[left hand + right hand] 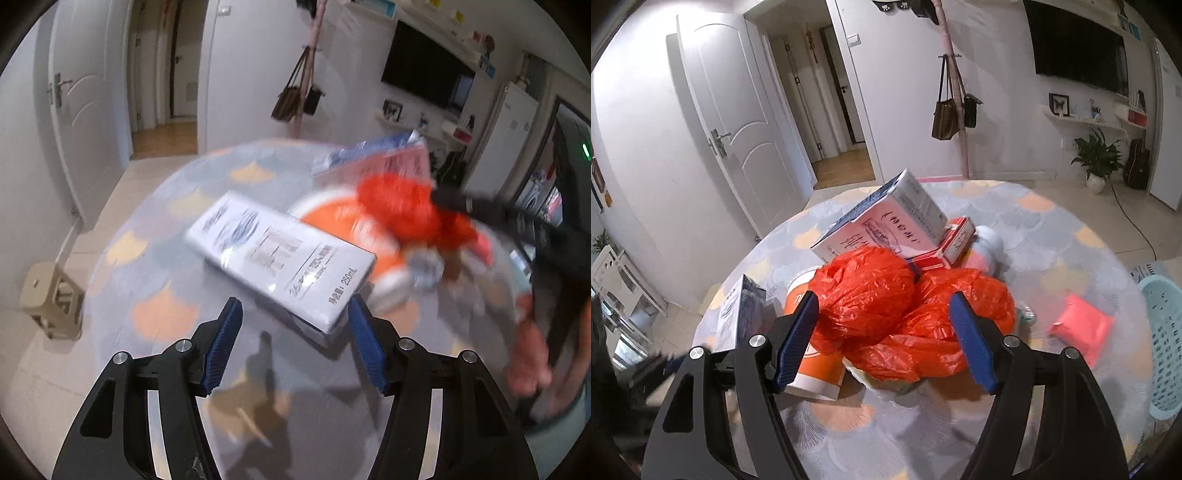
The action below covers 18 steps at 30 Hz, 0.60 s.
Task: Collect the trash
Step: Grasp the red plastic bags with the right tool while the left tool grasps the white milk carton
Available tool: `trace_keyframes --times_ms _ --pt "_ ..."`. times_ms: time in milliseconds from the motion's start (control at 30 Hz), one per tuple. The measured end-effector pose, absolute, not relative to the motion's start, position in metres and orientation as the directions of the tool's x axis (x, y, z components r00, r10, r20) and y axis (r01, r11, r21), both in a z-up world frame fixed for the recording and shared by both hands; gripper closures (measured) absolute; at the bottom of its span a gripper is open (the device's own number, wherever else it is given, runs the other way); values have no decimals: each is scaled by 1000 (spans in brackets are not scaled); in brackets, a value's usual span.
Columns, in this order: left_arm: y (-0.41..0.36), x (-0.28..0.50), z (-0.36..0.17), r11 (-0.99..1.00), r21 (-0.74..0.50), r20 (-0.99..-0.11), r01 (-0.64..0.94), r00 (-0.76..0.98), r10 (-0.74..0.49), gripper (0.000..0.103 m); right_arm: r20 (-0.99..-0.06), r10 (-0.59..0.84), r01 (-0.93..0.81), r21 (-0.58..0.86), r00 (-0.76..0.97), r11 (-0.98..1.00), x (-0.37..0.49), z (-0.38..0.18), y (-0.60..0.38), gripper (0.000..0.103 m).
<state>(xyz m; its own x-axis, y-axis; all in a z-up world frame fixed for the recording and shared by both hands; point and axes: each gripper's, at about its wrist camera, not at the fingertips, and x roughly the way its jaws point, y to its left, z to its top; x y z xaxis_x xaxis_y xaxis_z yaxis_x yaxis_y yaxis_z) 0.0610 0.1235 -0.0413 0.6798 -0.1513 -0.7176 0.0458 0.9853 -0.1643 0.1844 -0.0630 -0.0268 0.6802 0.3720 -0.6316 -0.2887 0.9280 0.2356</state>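
A white 250 mL drink carton [280, 258] lies on the round table [162, 266]. My left gripper [293, 312] is open, its blue pads either side of the carton's near end, not closed on it. A crumpled red plastic bag [905, 314] lies on the table in the right wrist view; it also shows blurred in the left wrist view [406, 210]. My right gripper [882, 314] is open with its pads [799, 332] on both sides of the bag. The carton shows at the left in the right wrist view [742, 317].
An orange paper cup [816, 373] lies under the bag. A white box [882, 221], a red-white box [956, 236] and a pink packet [1082, 328] lie on the table. A teal basket [1167, 339] stands at the right edge. A beige stool [51, 302] stands on the floor.
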Motion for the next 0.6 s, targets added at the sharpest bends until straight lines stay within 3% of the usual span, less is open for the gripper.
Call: trace_keyframes --times_ms 200,400,600 --pt "148 53 -47 951 -307 -703 35 665 -251 26 -643 335 -274 197 689 941 185 -32 -50 30" --pt "155 90 -55 937 -334 -737 -107 650 -188 26 -607 285 -252 141 742 957 176 -15 -47 29" --pt "149 113 -67 920 -345 -767 -188 621 -161 21 -672 238 -248 83 701 965 197 -25 -31 28"
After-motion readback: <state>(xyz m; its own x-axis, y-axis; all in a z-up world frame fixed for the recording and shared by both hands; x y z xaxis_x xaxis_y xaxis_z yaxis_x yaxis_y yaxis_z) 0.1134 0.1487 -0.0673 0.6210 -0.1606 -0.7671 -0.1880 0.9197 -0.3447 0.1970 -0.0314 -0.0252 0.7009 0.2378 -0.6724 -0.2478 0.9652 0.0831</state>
